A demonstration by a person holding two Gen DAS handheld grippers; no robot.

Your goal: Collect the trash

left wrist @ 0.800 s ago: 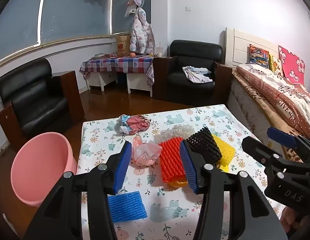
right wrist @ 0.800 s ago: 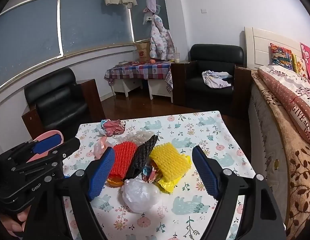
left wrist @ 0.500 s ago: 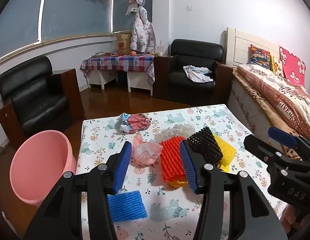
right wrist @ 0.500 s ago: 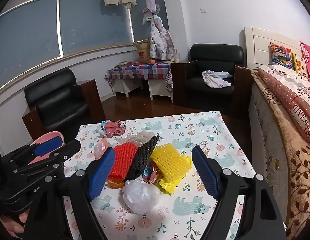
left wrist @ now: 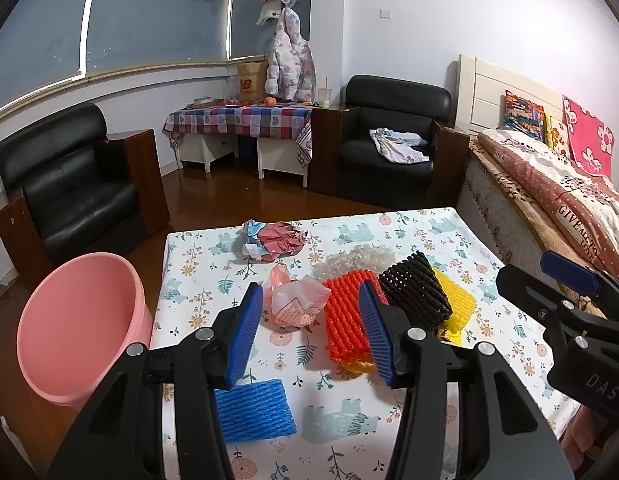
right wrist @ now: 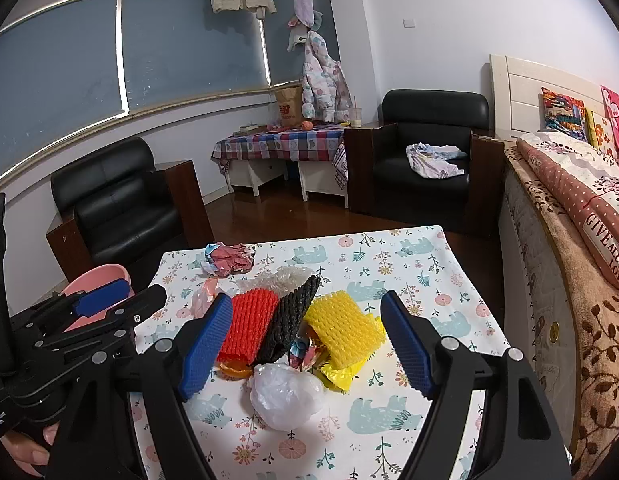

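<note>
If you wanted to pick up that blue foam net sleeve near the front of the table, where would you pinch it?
Probably across its two long edges, coming down from above. The blue foam sleeve lies flat on the tablecloth, apart from the other trash, so nothing crowds it. The open left gripper hovers just above and behind it; the soft mesh should squash between the pads.

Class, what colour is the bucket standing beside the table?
Pink bucket, clearest in the left wrist view.

Bed blanket point(left wrist: 577, 220) is reading "GIVE ALL TO LOVE"; right claw's point(left wrist: 589, 364) body is showing "DAS"; paper bag point(left wrist: 251, 80) w/ NB logo.
</note>
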